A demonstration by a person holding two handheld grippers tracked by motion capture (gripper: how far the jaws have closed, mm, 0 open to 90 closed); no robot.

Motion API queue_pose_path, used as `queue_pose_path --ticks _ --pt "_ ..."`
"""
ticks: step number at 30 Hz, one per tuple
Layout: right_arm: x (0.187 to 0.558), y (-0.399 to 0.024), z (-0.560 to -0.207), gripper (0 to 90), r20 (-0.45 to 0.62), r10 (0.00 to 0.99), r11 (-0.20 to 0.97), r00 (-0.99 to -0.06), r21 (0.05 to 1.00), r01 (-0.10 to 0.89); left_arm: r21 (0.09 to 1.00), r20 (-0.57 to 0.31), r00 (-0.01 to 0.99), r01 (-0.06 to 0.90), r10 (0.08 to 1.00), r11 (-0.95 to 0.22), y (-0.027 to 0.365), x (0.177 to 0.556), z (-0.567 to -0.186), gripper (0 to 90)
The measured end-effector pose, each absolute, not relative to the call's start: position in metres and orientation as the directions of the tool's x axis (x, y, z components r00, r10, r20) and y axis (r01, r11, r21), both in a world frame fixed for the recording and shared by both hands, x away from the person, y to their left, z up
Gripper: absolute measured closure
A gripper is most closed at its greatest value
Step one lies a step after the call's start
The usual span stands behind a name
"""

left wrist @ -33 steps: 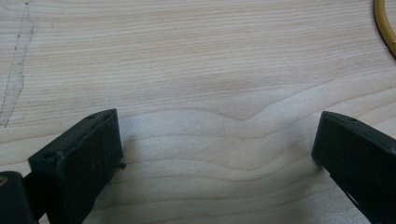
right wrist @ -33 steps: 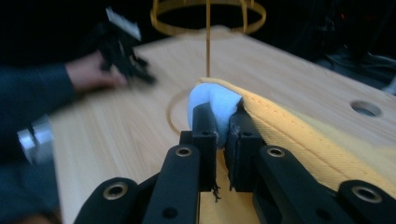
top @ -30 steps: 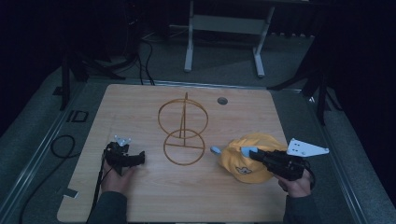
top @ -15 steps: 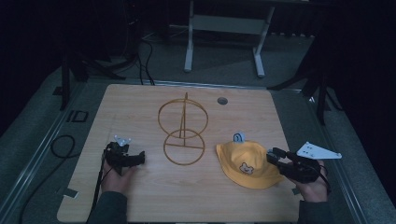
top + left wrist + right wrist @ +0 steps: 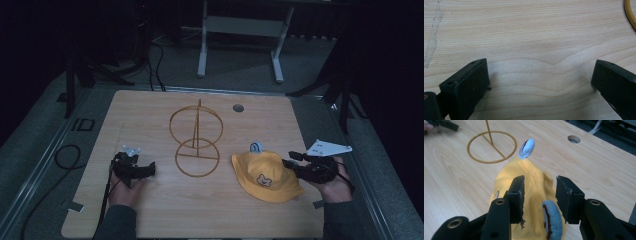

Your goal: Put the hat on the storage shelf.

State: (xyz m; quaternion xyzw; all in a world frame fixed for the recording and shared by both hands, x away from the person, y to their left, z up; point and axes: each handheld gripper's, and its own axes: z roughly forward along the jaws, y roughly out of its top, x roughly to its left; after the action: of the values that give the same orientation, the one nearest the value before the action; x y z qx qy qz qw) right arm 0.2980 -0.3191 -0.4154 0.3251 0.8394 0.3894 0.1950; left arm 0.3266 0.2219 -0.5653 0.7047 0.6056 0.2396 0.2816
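A yellow bucket hat point(image 5: 265, 175) with a bear-face patch and small blue ears lies flat on the wooden table point(image 5: 150, 210), right of centre. My right gripper point(image 5: 291, 162) is at the hat's right edge. In the right gripper view it point(image 5: 540, 182) stands open, jaws hovering either side of the hat's point(image 5: 534, 182) crown, with a blue ear point(image 5: 527, 148) sticking up beyond. A gold wire stand point(image 5: 196, 137), an upright ring on a flat base ring, occupies the table's middle. My left gripper point(image 5: 149, 169) rests left of the stand, open point(image 5: 540, 67) over bare wood.
A round hole point(image 5: 238, 107) sits in the tabletop near the far edge. A grey plate point(image 5: 327, 147) tops my right gripper. Cables point(image 5: 65, 157) loop on the floor at the left. A pale desk frame point(image 5: 240, 25) stands beyond the table.
My right gripper was lying over the hat a second ago; it has let go and drawn back to the right. The hat now lies spread flat. The left gripper has not moved.
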Motion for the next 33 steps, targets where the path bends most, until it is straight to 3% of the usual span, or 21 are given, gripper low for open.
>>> queue_pose_path --ticks 10,19,33 --pt "0.316 -0.302 -0.407 61.8 -0.111 0.644 0.604 -0.757 0.681 0.414 0.687 -0.003 0.153 0.719 0.988 -0.109 0.222 0.327 -0.565 1.6" --pt "0.331 -0.288 -0.404 58.4 -0.133 0.609 0.688 -0.782 0.579 0.437 0.687 -0.004 0.153 0.718 0.988 -0.108 0.222 0.327 -0.565 1.6" --pt "0.355 -0.268 -0.408 57.6 -0.108 0.535 0.799 -0.838 0.387 0.46 0.687 -0.005 0.155 0.718 0.988 -0.11 0.222 0.327 -0.565 1.5"
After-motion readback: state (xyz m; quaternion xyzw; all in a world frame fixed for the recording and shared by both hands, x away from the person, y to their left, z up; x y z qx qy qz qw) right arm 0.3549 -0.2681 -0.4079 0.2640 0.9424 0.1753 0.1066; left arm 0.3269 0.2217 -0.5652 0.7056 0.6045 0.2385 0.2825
